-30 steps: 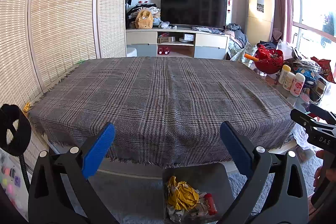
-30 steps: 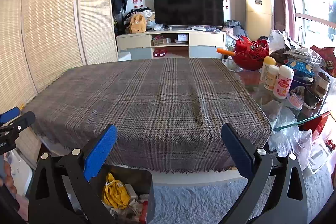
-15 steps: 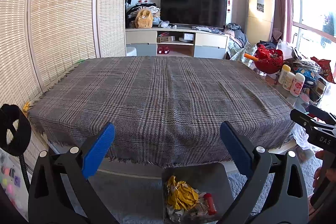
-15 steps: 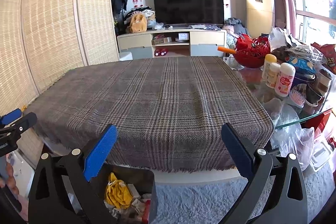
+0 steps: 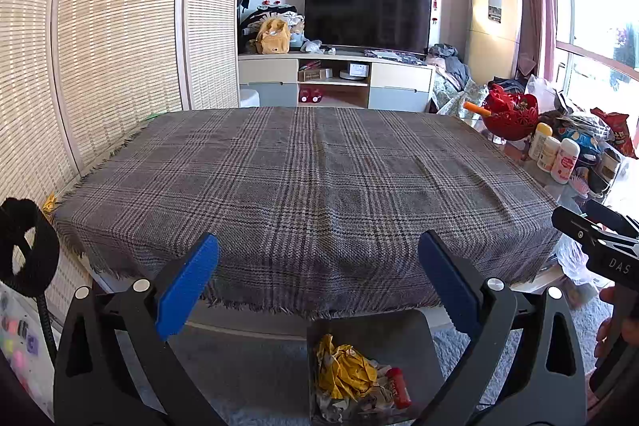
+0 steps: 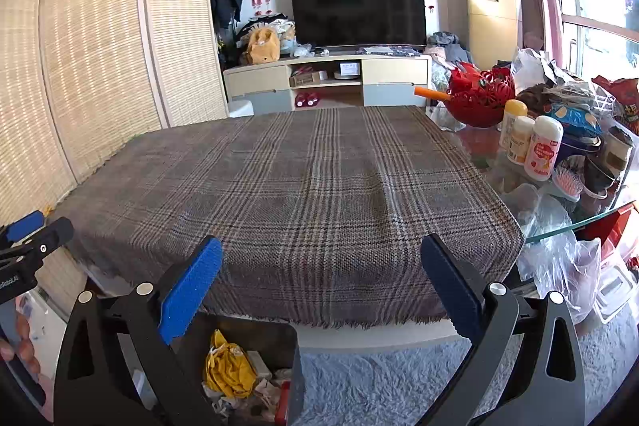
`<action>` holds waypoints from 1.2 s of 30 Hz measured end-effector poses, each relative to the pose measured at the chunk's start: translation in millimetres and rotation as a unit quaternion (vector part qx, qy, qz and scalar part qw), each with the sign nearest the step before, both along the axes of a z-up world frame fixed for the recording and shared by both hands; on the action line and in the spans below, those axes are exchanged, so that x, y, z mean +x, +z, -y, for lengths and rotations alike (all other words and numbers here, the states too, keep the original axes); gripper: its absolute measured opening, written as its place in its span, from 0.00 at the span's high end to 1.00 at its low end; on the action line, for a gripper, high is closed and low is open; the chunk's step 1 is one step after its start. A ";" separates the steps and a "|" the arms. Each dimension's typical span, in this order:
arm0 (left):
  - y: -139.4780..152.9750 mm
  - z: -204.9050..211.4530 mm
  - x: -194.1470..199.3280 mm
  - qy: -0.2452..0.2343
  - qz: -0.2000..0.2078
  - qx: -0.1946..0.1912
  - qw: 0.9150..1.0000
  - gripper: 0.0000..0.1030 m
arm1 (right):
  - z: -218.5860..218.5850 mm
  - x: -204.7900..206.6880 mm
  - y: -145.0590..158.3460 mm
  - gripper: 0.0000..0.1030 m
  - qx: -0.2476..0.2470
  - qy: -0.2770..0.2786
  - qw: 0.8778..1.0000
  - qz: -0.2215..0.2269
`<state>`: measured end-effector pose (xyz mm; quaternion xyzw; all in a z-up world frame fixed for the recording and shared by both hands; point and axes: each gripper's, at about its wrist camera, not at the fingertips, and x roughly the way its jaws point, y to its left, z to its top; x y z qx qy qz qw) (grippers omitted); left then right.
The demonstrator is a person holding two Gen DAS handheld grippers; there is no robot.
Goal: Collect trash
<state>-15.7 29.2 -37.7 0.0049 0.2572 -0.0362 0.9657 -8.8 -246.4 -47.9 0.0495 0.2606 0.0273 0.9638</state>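
Note:
A dark bin (image 5: 423, 342) stands on the floor below the table's near edge, holding crumpled yellow wrapping (image 5: 343, 370), white paper scraps and a small red packet (image 5: 399, 386). My left gripper (image 5: 317, 266) hangs open above and in front of it, nothing between its blue pads. In the right wrist view the same bin (image 6: 255, 338) sits at the lower left with the yellow wrapping (image 6: 227, 366) inside. My right gripper (image 6: 319, 270) is open too and holds nothing. The plaid tablecloth (image 5: 311, 178) carries no loose items.
A glass side table (image 6: 591, 218) at the right is crowded with a red bowl (image 6: 479, 98), bottles (image 6: 539, 146), snack bags and plastic bags. A TV stand (image 5: 335, 78) is behind the table, bamboo screens (image 5: 100, 46) at the left, grey carpet (image 6: 399, 382) underfoot.
The right gripper has tilted slightly so the table sits a little lower in its view. The left gripper has barely moved. Both stay open and empty.

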 end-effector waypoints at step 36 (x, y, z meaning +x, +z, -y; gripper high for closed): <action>-1.8 -0.4 3.7 -0.003 -0.013 -0.004 1.000 0.08 | 3.9 3.8 -3.0 0.03 -0.005 0.004 1.000 -0.013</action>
